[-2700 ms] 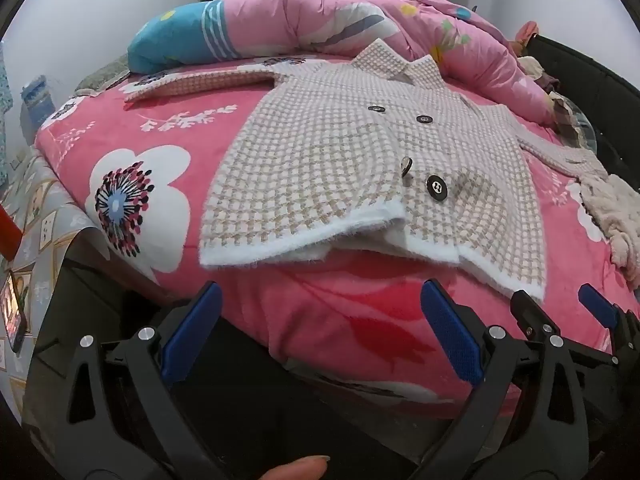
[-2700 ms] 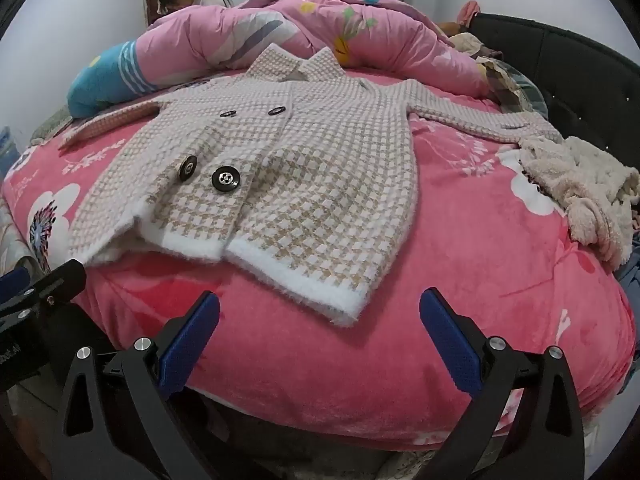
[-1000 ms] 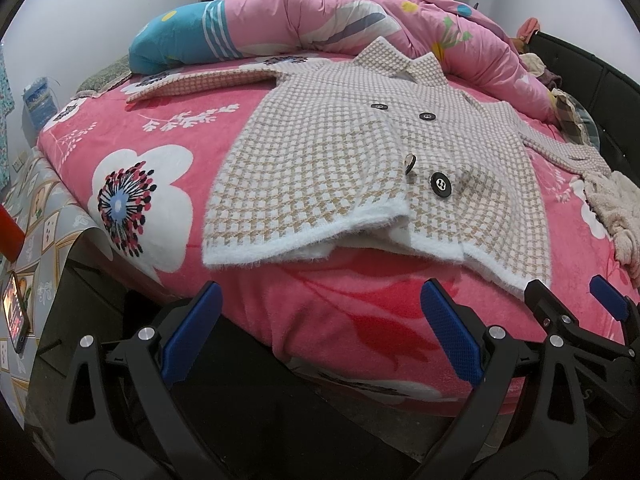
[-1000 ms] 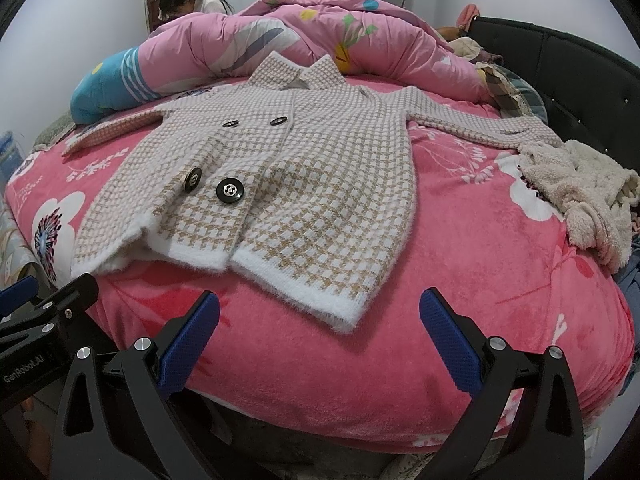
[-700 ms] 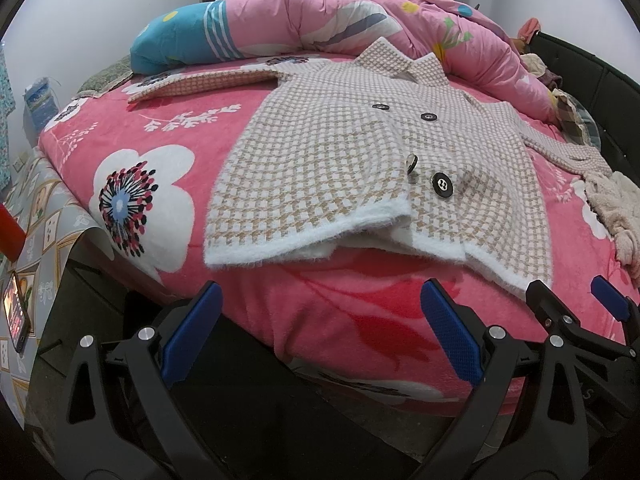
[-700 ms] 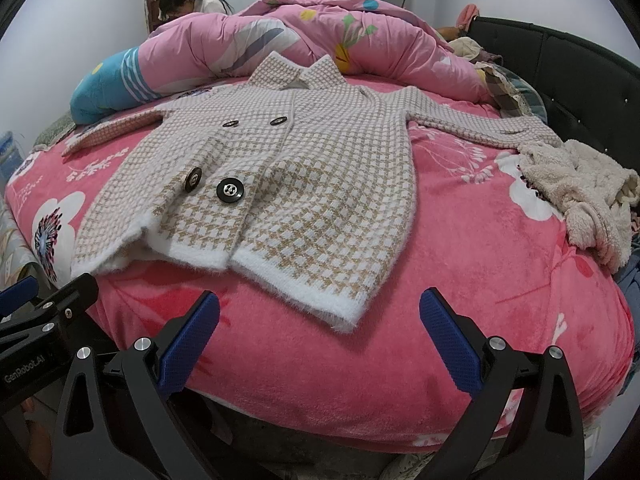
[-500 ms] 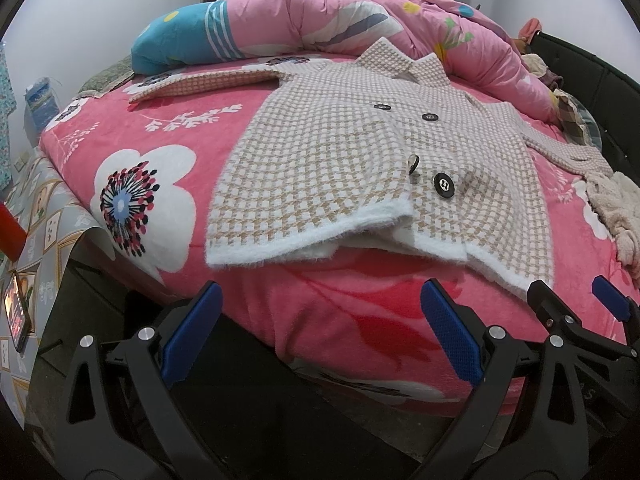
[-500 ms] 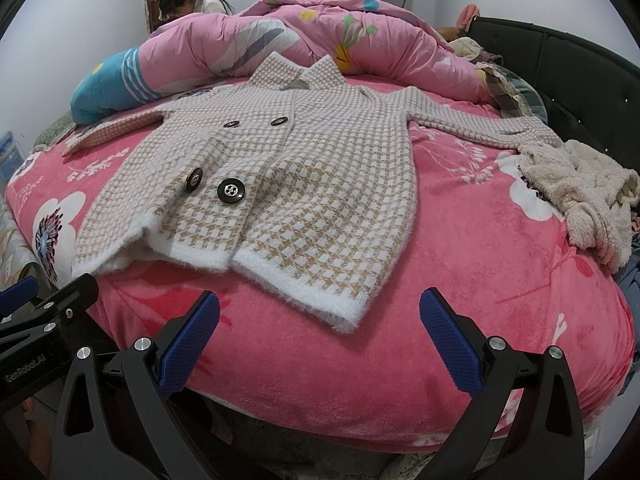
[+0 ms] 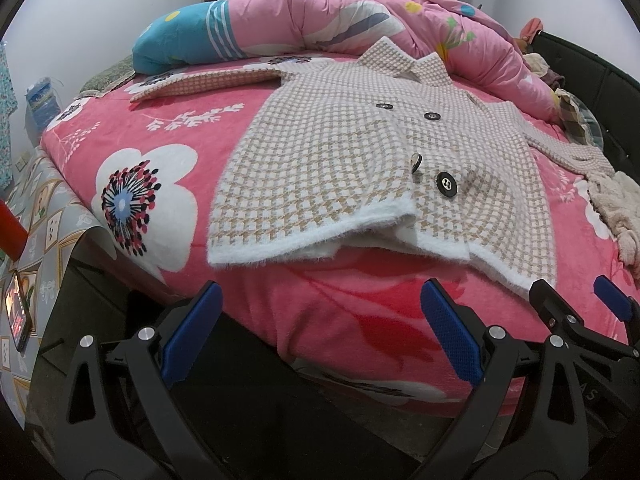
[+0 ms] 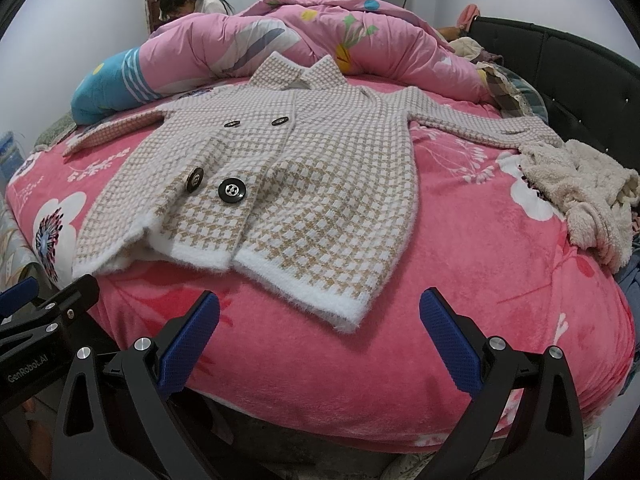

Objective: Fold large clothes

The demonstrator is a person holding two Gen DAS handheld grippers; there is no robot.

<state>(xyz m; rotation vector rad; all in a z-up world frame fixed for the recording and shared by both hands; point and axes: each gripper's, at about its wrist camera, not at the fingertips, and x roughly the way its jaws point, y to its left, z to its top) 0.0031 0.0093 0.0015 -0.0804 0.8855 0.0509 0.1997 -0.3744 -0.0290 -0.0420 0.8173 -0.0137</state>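
A beige-and-white houndstooth coat (image 9: 340, 160) (image 10: 304, 184) with black buttons lies face up on the pink flowered bed, both sleeves spread sideways and its white fuzzy hem near the bed's front edge. My left gripper (image 9: 320, 332) hangs open just below and in front of the hem's left part, holding nothing. My right gripper (image 10: 318, 334) is open too, short of the hem's right corner. Each gripper shows at the edge of the other's view.
A rolled pink quilt (image 10: 320, 44) and a blue pillow (image 9: 180, 44) lie behind the coat. A cream fleece garment (image 10: 580, 192) is heaped at the right. A black headboard (image 10: 560, 76) bounds the right side. A person sits beyond the quilt. A phone (image 9: 18, 316) lies at the left.
Both views have drifted slightly closer to the bed; the coat has not moved and both grippers stay open.
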